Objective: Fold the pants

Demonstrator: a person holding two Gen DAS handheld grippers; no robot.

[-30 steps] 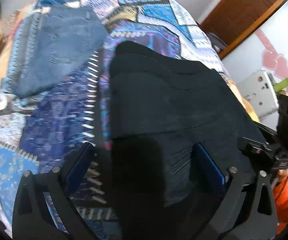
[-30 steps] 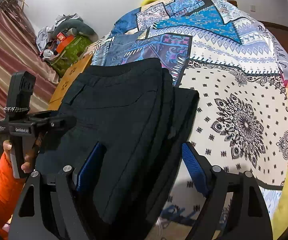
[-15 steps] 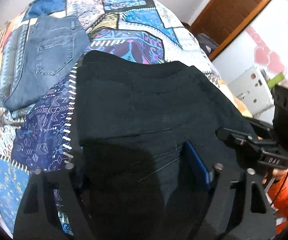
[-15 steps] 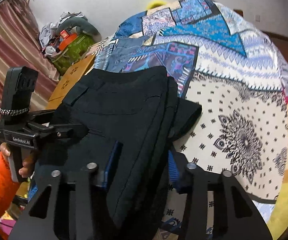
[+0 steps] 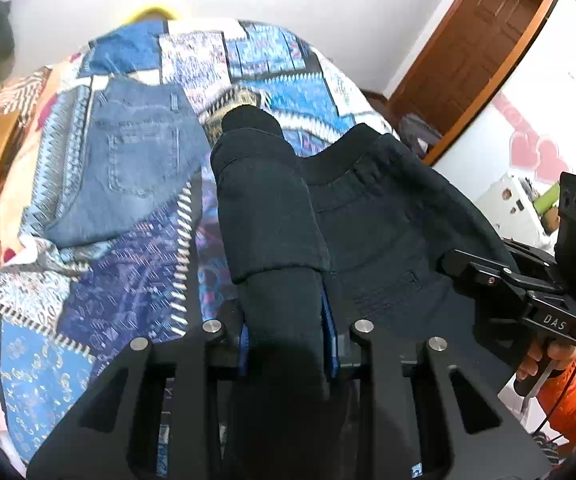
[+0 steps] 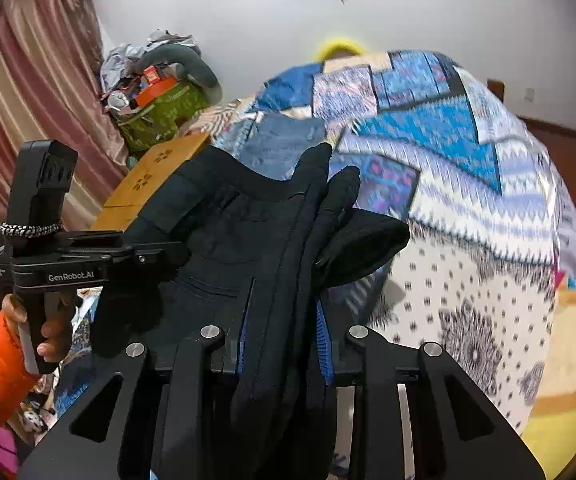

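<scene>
**Black pants clamped at both ends, lifted off the bed**

Count: two grippers, two pairs of pants, one bed. The left gripper [image 5: 286, 336] has just been closing; a bunched fold of the black pants [image 5: 371, 216] is pinched between its blue pads [image 5: 329, 340]. The right gripper [image 6: 284, 340] has likewise just been closing, and stacked layers of the same pants are squeezed between its narrow-set jaws.

The black pants are dark, thick and rumpled; an elastic waistband is seen sagging between the two grips, held above the patchwork bedspread [image 5: 100, 300]. Blue jeans [image 5: 136, 160] are laid flat further up the bed, apart from the black pair. To the right, open bedspread [image 6: 487, 280] is left uncovered out to the bed's edge.
</scene>
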